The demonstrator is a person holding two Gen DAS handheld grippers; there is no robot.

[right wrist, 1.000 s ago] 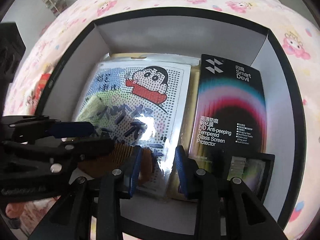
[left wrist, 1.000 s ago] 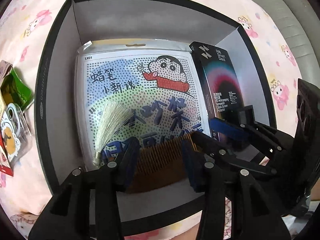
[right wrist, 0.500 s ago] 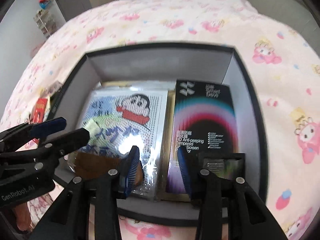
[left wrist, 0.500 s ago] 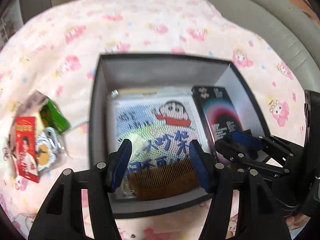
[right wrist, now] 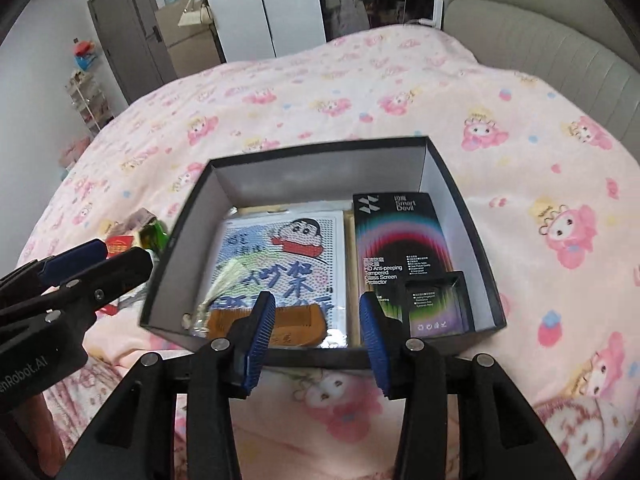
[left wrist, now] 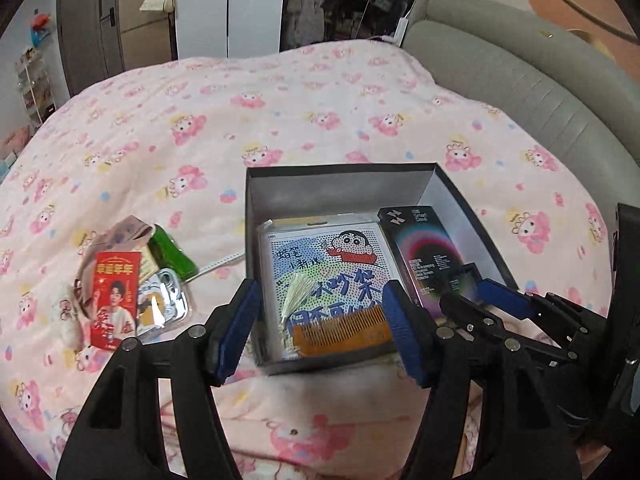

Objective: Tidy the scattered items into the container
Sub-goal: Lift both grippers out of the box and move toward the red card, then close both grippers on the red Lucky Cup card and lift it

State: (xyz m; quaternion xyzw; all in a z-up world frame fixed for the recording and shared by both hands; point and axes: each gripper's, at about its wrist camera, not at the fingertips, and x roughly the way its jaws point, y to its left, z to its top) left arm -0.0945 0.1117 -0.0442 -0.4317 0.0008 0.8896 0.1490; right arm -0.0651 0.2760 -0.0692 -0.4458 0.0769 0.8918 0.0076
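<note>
Both grippers hover above the near edge of the box (left wrist: 452, 188) on the bed (left wrist: 280, 120). Left gripper (left wrist: 324, 326): jaws opening, nothing between them. Right gripper (right wrist: 316, 330): jaws opening, also empty. Comb (left wrist: 344, 330) lies inside the box at its near wall, on the cartoon pack (left wrist: 320, 264). Loose packets (left wrist: 116, 296) remain left of the box.

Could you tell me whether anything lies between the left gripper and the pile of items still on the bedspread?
Nothing visible does: the left gripper, jaws opening and empty, has only bare bedspread between it and the pile.
</note>
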